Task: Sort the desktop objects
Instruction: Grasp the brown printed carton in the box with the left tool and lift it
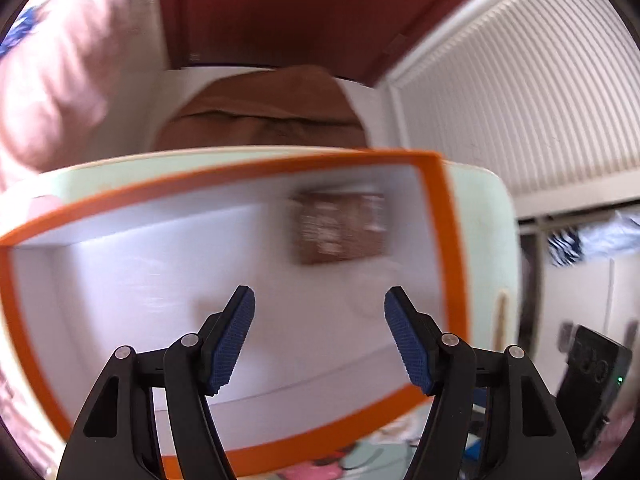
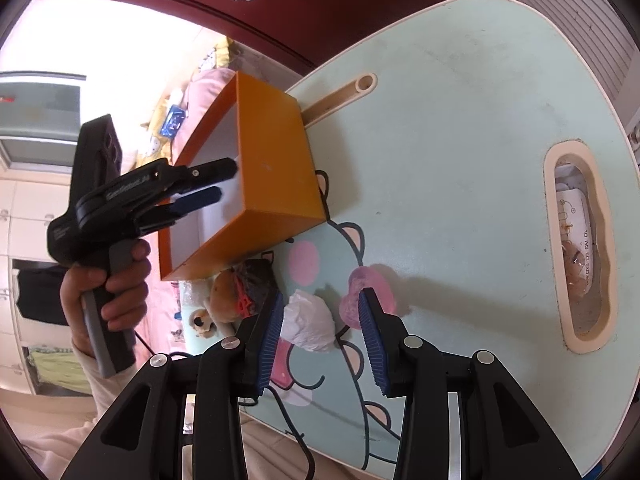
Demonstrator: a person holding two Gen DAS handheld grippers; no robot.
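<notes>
An orange box (image 2: pixel 276 168) with a white inside stands on the mint-green table (image 2: pixel 460 128). In the left wrist view my left gripper (image 1: pixel 320 332) is open and empty, its fingers over the box's opening (image 1: pixel 160 272); a brown packet (image 1: pixel 340 228) lies blurred inside. The left gripper also shows in the right wrist view (image 2: pixel 212 188), reaching into the box. My right gripper (image 2: pixel 320 332) is open and empty above a crumpled white wad (image 2: pixel 310 320) and a pink heart-shaped object (image 2: pixel 370 292). A brown plush toy (image 2: pixel 228 300) with a dark object (image 2: pixel 258 280) lies by the box.
A handle slot (image 2: pixel 580 248) is cut into the table at the right, and a cream tube (image 2: pixel 344 96) lies behind the box. A black cable (image 2: pixel 288 412) runs along the near table edge. A slatted white wall (image 1: pixel 520 92) stands beyond the table.
</notes>
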